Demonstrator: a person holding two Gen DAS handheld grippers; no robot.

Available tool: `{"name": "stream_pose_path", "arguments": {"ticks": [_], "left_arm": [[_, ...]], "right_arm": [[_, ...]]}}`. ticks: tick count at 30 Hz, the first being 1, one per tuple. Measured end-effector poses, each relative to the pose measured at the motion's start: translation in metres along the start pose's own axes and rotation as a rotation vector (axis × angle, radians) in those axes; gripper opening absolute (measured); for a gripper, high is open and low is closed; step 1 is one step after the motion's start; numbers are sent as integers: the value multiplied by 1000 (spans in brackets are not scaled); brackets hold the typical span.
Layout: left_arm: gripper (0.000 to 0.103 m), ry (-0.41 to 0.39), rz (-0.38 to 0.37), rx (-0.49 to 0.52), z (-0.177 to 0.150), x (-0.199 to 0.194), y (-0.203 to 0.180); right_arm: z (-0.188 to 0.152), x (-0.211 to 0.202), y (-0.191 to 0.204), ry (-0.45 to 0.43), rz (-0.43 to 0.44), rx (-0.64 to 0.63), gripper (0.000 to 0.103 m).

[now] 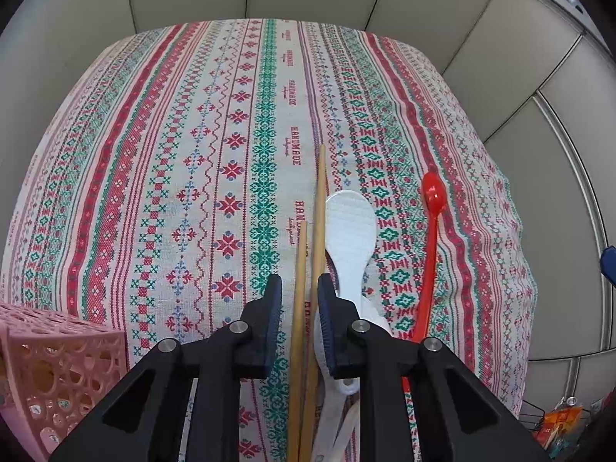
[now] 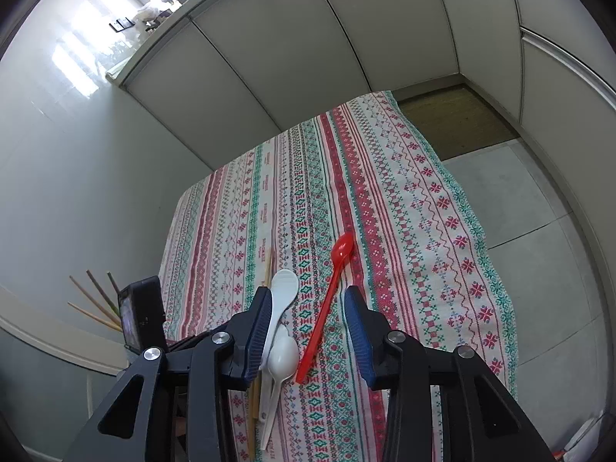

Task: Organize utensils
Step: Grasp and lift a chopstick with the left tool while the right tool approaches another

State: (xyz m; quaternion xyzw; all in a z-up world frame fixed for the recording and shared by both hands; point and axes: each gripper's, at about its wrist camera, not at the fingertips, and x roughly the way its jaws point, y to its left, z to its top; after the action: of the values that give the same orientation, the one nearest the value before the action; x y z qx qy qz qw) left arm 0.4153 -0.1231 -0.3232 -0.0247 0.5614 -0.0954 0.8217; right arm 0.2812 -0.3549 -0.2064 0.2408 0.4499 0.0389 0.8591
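1. On the patterned tablecloth (image 1: 192,154), two wooden chopsticks (image 1: 317,231) were framed by the partly open, empty left gripper (image 1: 298,288).
2. The right gripper (image 2: 306,308) was held wide open over the red spoon (image 2: 327,300), nothing grasped.
3. Beside the chopsticks, a white rice paddle (image 1: 350,227) was laid.
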Motion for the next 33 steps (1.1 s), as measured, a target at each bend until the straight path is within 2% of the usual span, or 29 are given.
{"name": "stream_pose_path", "arguments": {"ticks": [3,5,9,11,15,20,26,33], "left_arm": [[13,13,-1,-11,0,7,4],[13,18,-1,16,0,10,0],[12,11,62,97,1,13,-10],[6,0,93,126,0,14,-13],[5,-12,97,117,-1,7,-10],[5,-112,36,122,-11,-33,-12],[5,-262,-56,180,-44,-104,-22],[5,-425,-128,163,-72,-166,0]], "right_arm": [[0,-1,0,-3,-2,-1,38],[0,1,0,-2,-3,-2,38],[-1,3,3,4,-7,-13,38],[-2,3,5,4,-9,-20,38],[-2,3,5,0,-2,-25,38],[-1,12,1,13,2,-11,38],[-5,39,7,65,15,-22,37],[-18,73,36,126,14,-117,29]]}}
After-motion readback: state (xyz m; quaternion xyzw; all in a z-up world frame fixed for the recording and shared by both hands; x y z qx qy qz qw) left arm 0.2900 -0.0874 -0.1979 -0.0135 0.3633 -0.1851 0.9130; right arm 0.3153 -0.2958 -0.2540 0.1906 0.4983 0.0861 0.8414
